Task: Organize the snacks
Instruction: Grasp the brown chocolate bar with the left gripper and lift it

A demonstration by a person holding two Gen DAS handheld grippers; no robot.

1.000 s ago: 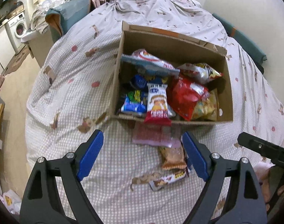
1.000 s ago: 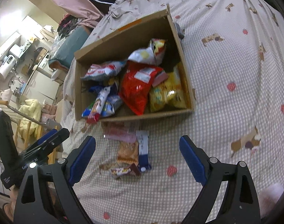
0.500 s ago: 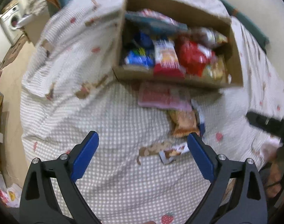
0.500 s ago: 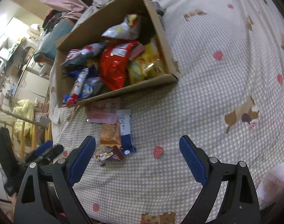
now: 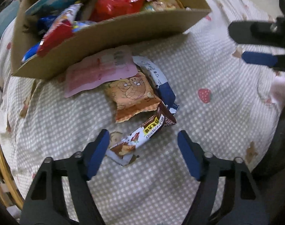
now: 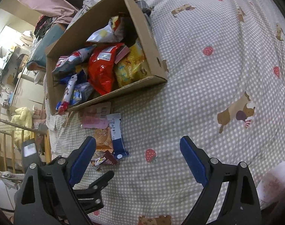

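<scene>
The left gripper (image 5: 141,146), jaws apart, hovers over the brown chocolate snack packet (image 5: 142,136) lying on the checked bedcover (image 5: 208,131), near the cardboard box (image 5: 108,35). I judge the pick-up step: lower, then close. The right gripper (image 6: 137,157) is apart too, empty.

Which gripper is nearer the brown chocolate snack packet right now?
Left. The left gripper has its open jaws straddling the brown chocolate snack packet; the right gripper is open off to the packet's right.
</scene>
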